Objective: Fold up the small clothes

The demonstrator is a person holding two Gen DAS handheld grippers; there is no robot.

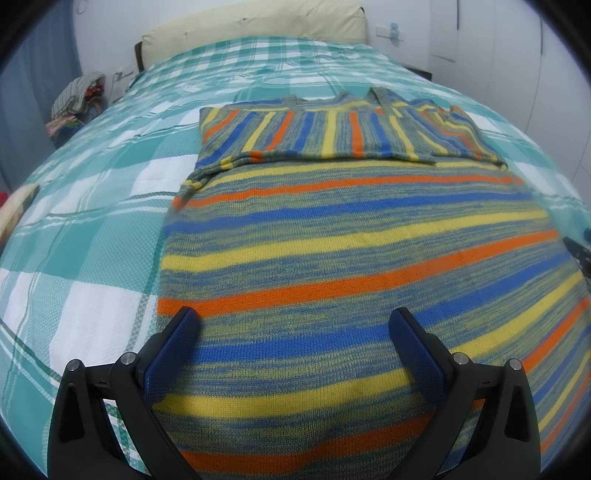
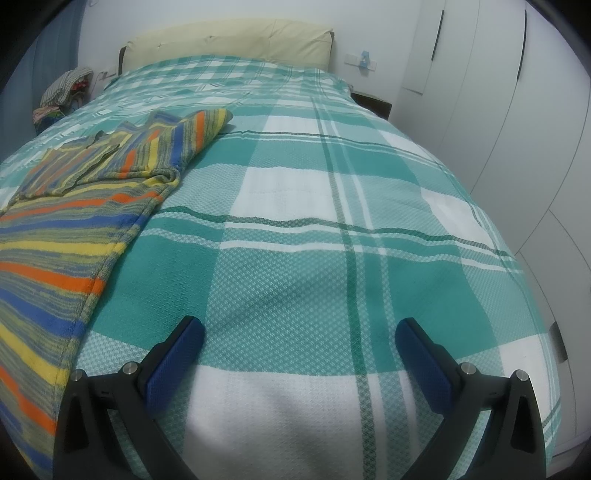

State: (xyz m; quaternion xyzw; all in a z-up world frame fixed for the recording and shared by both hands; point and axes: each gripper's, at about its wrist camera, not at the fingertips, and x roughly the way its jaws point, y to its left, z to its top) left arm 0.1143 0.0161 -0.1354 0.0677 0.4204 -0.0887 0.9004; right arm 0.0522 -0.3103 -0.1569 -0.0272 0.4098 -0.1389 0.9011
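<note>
A knitted sweater striped in blue, yellow, orange and grey-green lies flat on a bed covered by a teal-and-white checked woven bedspread, its 2 sleeves folded across the chest at the end nearer the cream padded headboard. The left gripper, black-framed with blue pads, hovers over the sweater's hem end, its jaws spread wide with nothing between them but knit below; whether the fingertips touch the fabric cannot be told. The right gripper, of the same make, hangs over bare bedspread just beside the sweater's side edge, its jaws likewise spread wide and holding nothing. Beside the bed, at the headboard end on the sweater's side, a heap of mixed cloth topped by a grey checked piece sits against the wall. On the opposite side of the bed stand white wardrobe doors with dark vertical handles, and a white wall socket plate with a small blue item hangs beside the headboard.
</note>
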